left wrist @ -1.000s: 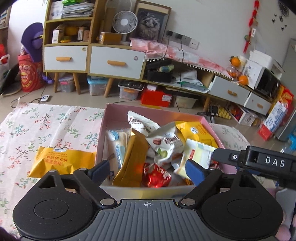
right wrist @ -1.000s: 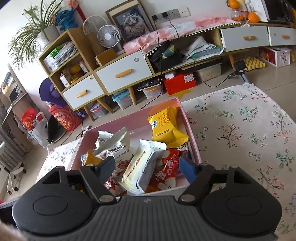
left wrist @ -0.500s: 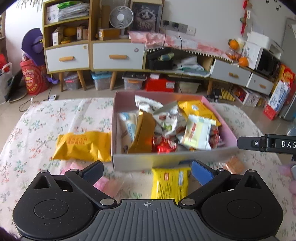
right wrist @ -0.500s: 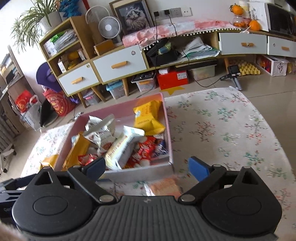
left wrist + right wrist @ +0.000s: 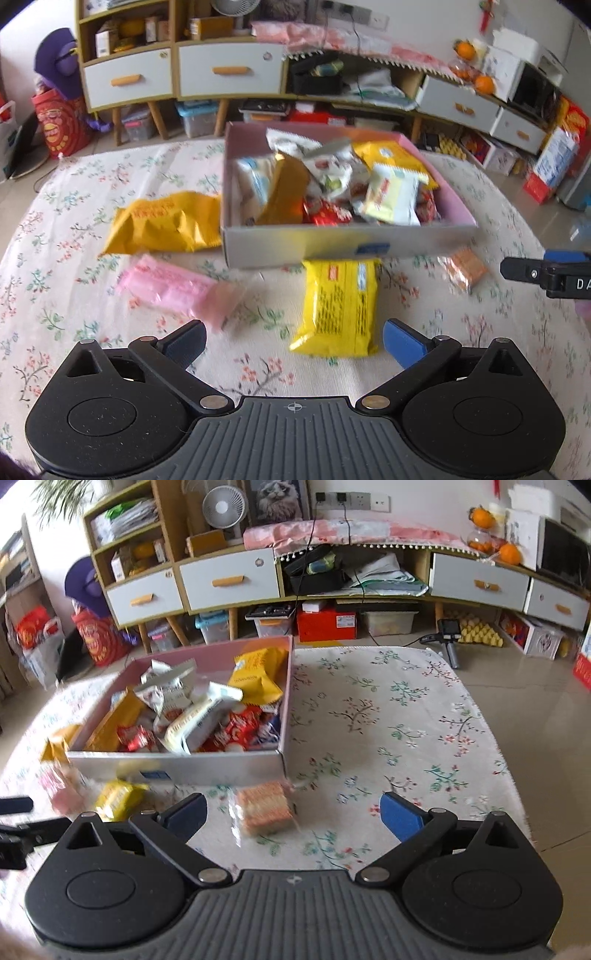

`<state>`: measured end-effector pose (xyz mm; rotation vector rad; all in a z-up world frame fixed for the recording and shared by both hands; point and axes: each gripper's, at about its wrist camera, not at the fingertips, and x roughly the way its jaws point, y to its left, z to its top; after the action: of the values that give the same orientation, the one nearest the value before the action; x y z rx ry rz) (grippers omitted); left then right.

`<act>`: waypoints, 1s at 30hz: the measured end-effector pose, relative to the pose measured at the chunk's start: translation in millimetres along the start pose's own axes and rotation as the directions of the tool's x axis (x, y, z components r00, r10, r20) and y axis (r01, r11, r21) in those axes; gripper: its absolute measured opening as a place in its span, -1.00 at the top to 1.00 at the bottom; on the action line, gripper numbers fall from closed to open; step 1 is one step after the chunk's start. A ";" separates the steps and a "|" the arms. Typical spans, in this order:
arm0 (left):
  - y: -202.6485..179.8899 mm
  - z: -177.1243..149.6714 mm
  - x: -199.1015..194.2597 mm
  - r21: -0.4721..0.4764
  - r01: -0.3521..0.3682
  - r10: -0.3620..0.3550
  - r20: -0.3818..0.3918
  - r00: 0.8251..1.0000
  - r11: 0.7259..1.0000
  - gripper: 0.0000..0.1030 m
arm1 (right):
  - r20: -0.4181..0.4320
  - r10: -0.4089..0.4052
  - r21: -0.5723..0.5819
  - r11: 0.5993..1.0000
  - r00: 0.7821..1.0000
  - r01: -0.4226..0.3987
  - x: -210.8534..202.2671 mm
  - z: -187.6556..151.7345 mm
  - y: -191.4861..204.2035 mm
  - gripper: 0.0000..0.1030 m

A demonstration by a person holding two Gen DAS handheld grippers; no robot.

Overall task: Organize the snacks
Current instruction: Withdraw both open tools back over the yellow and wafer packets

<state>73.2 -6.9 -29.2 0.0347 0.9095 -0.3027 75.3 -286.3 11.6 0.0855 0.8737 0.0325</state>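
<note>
On the surface [image 5: 74, 192], which is draped in a cream cloth printed with small flower sprigs, a shallow box [image 5: 332, 247] with a pink inside and a grey outer wall sits heaped with snack packets in white, yellow and red wrappers. Four packets lie loose on the cloth outside it: a large orange bag [image 5: 166, 225] touching the box's left wall, a pink packet [image 5: 177, 288] in front of that, a yellow packet [image 5: 341, 302] with one end against the box's front wall, and a clear-wrapped pack of orange crackers [image 5: 264, 806] near the box's front right corner. The left claw [image 5: 293, 341] is spread wide with nothing gripped; the yellow packet lies on the cloth ahead of it, nearer its right blue pad. The right claw [image 5: 291, 812] is likewise wide apart and empty, its jaws having just been opening, and the cracker pack lies on the cloth between its fingers, untouched by either pad. Beyond the surface the room holds a long low cabinet [image 5: 229, 581] with white drawers and orange handles, open shelves with papers and boxes, a small white fan [image 5: 221, 507], a framed cat picture [image 5: 275, 496], a pink cloth along the top, oranges [image 5: 509, 552] at the right, and storage bins and a red box on the tiled floor beneath.
</note>
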 end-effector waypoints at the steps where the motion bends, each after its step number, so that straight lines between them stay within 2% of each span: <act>1: -1.7 -2.8 1.4 0.015 -0.003 0.003 -0.005 1.000 1.000 -0.99 | -0.004 -0.005 -0.016 1.000 1.000 0.005 0.6 -1.8 0.2 -0.95; 4: -5.4 -8.8 5.2 0.052 -0.015 0.016 -0.012 1.000 0.999 -0.99 | -0.021 -0.007 -0.064 0.998 1.000 0.005 2.6 -8.9 1.6 -0.95; 11: -10.7 -16.0 17.4 0.067 -0.001 0.004 -0.040 0.999 0.998 -0.99 | -0.076 -0.025 -0.190 0.982 0.997 0.010 18.7 -28.4 12.4 -0.98; 16: -19.7 -21.7 27.7 0.119 0.010 -0.005 -0.045 0.999 0.993 -0.99 | -0.101 -0.010 -0.199 0.980 0.995 -0.011 27.8 -35.9 14.5 -0.99; 22: -23.8 -24.8 35.5 0.143 0.034 -0.032 -0.012 0.999 0.989 -1.00 | -0.066 0.042 -0.137 0.989 0.997 -0.051 33.9 -34.9 7.9 -1.00; 27: -25.6 -27.1 38.2 0.165 0.048 -0.056 0.042 0.998 0.985 -1.00 | 0.011 0.077 -0.152 0.986 0.997 -0.074 38.3 -38.0 9.5 -1.00; 30: -27.0 -26.6 40.9 0.178 0.057 -0.070 0.066 0.995 0.982 -1.00 | 0.028 0.100 -0.172 0.981 0.995 -0.094 41.6 -35.0 9.4 -1.00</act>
<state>68.8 -38.6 -74.9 0.1568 0.8114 -0.4408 75.2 -272.1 -41.8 -0.0321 0.8267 0.1964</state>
